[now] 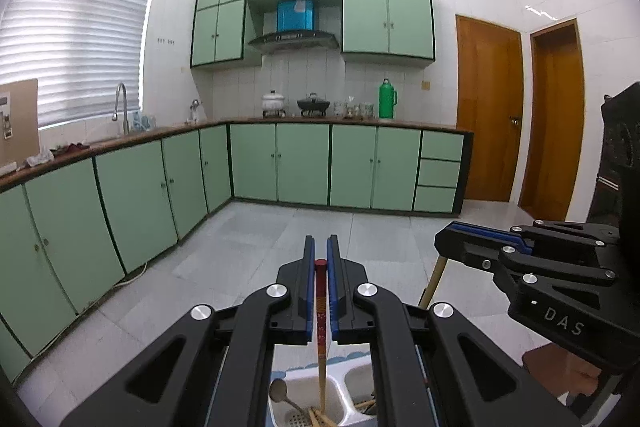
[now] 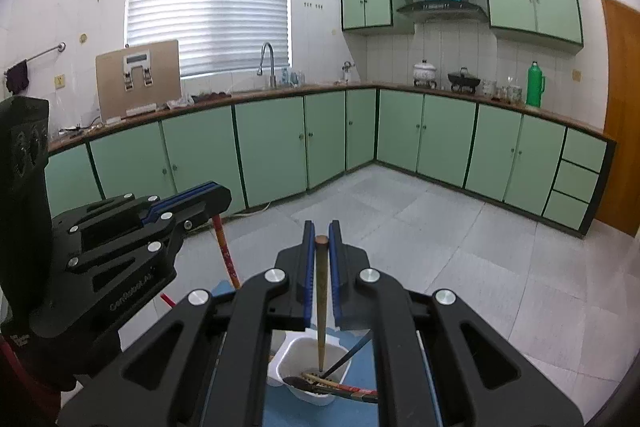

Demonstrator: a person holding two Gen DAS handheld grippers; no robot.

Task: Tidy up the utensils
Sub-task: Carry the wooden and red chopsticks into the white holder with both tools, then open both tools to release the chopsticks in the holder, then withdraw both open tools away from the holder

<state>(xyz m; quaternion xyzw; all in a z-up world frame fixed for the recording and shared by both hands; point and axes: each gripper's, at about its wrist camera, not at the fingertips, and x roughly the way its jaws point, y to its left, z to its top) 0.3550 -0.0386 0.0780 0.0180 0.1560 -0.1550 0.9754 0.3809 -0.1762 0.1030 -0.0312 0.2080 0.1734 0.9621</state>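
My left gripper (image 1: pixel 320 259) is shut on a red-topped chopstick (image 1: pixel 321 311) that hangs upright, its tip down in a compartment of the white utensil holder (image 1: pixel 340 387). A spoon (image 1: pixel 280 393) and more chopsticks lie in that holder. My right gripper (image 2: pixel 321 245) is shut on a brown chopstick (image 2: pixel 321 299), upright, with its tip in the white holder (image 2: pixel 288 355) among other utensils. Each gripper shows in the other's view: the right one (image 1: pixel 452 239) with its chopstick below it, the left one (image 2: pixel 216 193) with the red chopstick (image 2: pixel 226 251).
The holder stands on a blue mat (image 2: pixel 360 367). Beyond it lie a grey tiled floor (image 1: pixel 320 227), green cabinets (image 1: pixel 300 163) under an L-shaped counter with a sink tap (image 1: pixel 122 107), pots and a green flask (image 1: pixel 387 99), and wooden doors (image 1: pixel 488 107) at the right.
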